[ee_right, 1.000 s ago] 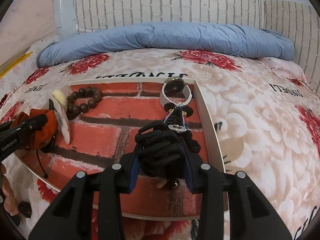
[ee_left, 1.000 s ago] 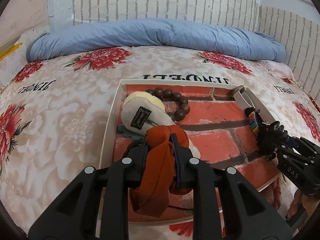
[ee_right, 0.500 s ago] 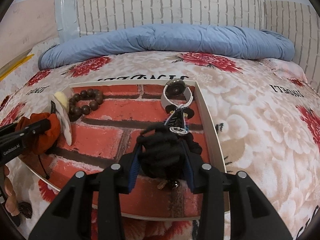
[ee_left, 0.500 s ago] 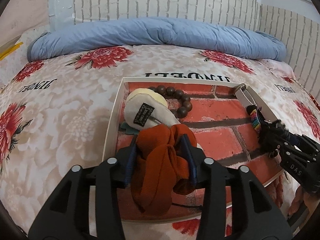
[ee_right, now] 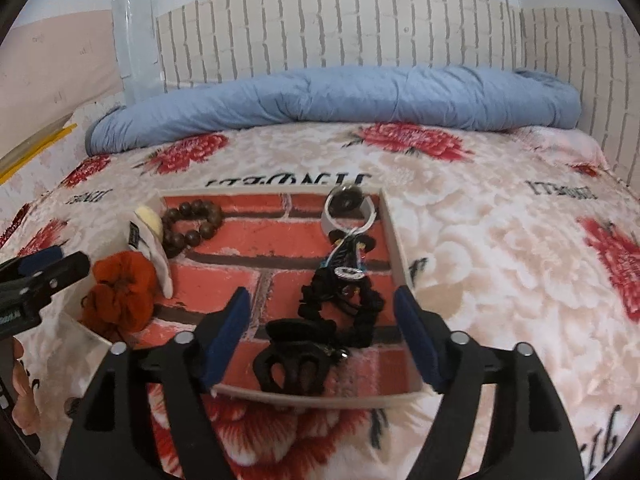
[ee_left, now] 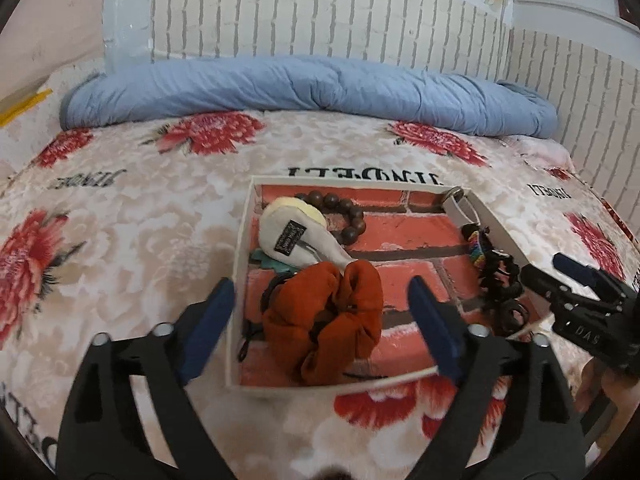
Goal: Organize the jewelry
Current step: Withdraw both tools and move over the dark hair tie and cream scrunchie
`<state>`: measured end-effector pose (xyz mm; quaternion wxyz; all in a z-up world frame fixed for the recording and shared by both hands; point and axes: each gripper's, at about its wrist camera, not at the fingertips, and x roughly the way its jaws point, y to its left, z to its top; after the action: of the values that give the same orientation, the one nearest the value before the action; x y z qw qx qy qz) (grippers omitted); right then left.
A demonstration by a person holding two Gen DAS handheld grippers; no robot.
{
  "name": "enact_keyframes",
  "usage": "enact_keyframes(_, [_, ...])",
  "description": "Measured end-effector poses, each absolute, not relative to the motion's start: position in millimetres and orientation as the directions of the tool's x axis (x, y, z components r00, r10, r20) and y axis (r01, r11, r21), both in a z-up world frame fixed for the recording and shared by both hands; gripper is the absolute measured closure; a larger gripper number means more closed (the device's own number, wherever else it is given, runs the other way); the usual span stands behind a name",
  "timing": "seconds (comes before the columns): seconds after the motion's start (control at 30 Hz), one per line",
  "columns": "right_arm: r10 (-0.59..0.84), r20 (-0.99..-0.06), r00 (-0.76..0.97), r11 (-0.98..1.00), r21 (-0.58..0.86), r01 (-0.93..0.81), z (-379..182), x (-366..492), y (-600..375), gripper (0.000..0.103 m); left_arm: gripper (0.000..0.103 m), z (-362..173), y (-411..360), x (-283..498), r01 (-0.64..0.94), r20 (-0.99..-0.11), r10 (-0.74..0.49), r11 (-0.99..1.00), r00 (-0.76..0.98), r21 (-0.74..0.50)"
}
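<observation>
Nearest, the left claw [ee_left: 320, 320] and right claw [ee_right: 322, 332] both stand spread apart, gripping nothing. Between their fingers, inside the tray [ee_right: 394, 236] on the bed [ee_right: 500, 248], lie the orange scrunchie [ee_left: 324, 320] at left and the black hair clip [ee_right: 296, 364] at right. Farther back sits the bead bracelet [ee_right: 192, 224]. Placing looks finished; next, probably, pulling both claws clear.

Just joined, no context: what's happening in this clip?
A person with two handheld tongs is sorting accessories into a brick-print tray on a bed. Both tongs are open: the left tongs straddle an orange scrunchie, the right tongs a black scrunchie and claw clip, all lying in the tray.
</observation>
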<state>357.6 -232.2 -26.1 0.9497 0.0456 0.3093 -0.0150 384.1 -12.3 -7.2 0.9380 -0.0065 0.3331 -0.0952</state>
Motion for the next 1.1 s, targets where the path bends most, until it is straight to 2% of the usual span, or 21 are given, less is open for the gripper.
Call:
enact_keyframes(0.07, [-0.005,-0.585,0.811,0.995,0.081,0.064,-19.7,347.8,-236.2,0.021,0.005,0.6,-9.9,372.5,0.171,-0.620,-0.173,0.983,0.766,-0.064])
enact_keyframes(0.23, [-0.029,-0.613,0.790,0.996,0.045,0.071,-16.9,317.2,-249.1,0.021,0.005,5.6,-4.3,342.7,0.166,-0.630,-0.143,0.986,0.763,-0.023])
enact_keyframes(0.63, [-0.093,-0.659,0.746,0.989,0.027,0.147,-33.4,234.9,-289.7,0.021,0.005,-27.7,15.1,284.6,0.097,-0.691,-0.064,0.995,0.720,0.009])
enact_keyframes(1.1, [-0.193,-0.727,0.659,0.970,-0.039,0.241,-65.4,219.7,-310.0,0.021,0.005,-57.6,0.7,273.5,0.137,-0.718,-0.063,0.990,0.693,0.045])
